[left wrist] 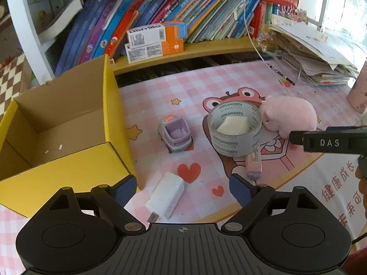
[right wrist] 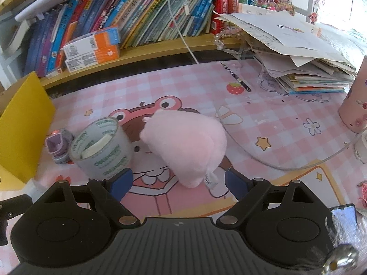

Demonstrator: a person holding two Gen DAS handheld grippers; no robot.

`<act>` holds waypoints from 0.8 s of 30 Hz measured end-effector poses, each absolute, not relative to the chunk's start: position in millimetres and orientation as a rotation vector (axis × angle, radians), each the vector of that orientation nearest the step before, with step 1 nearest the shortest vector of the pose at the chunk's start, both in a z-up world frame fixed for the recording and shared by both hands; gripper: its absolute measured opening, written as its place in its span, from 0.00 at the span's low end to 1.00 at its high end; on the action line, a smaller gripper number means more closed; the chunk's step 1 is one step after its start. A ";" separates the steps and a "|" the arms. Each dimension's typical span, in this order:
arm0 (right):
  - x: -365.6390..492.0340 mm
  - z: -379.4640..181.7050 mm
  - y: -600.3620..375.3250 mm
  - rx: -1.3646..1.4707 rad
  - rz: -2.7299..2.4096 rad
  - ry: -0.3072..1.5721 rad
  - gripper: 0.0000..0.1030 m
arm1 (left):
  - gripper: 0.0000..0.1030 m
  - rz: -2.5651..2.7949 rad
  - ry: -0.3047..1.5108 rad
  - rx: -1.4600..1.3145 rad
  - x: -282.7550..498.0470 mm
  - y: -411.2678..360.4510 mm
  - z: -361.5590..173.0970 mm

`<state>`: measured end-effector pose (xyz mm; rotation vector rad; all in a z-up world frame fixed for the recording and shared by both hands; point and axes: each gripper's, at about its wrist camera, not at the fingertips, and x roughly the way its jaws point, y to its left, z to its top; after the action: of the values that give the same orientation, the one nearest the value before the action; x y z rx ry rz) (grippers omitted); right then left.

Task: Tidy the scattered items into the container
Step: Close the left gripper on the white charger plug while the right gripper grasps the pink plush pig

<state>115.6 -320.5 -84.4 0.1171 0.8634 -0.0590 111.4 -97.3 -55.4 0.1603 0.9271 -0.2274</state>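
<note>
Now left gripper (left wrist: 183, 189) spread over white charger (left wrist: 166, 196); right gripper (right wrist: 177, 183) spread around pink plush (right wrist: 185, 146).

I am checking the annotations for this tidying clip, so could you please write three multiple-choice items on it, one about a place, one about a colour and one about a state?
1. Where does the white charger lie?
A. Inside the box
B. On the mat, just ahead of the left gripper
C. On the bookshelf

2. What colour is the outside of the cardboard box?
A. Yellow
B. Green
C. Red

3. How do the right gripper jaws stand?
A. Shut on the tape roll
B. Shut on nothing
C. Open, with the pink plush toy between them

Answers:
1 B: in the left wrist view the charger rests on the pink checked mat, between the open jaws of the left gripper.
2 A: its outer walls are yellow and its inside is plain brown.
3 C: the blue fingers stand wide apart either side of the pink plush toy; contact cannot be told.
</note>
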 end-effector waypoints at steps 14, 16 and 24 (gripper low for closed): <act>141.3 -91.6 -329.8 0.059 -0.083 0.881 0.86 | 0.73 -0.237 0.972 0.230 123.8 -93.7 -78.7; 145.9 -93.1 -329.5 0.049 -0.078 0.888 0.86 | 0.72 -0.239 0.980 0.233 125.0 -93.1 -82.1; 163.7 -101.4 -329.1 0.016 -0.050 0.928 0.86 | 0.60 -0.245 1.008 0.242 129.2 -91.3 -92.4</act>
<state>163.7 -329.1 -101.4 0.0164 0.9282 -0.0500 129.2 -91.3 -92.4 0.2424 1.0075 -0.2454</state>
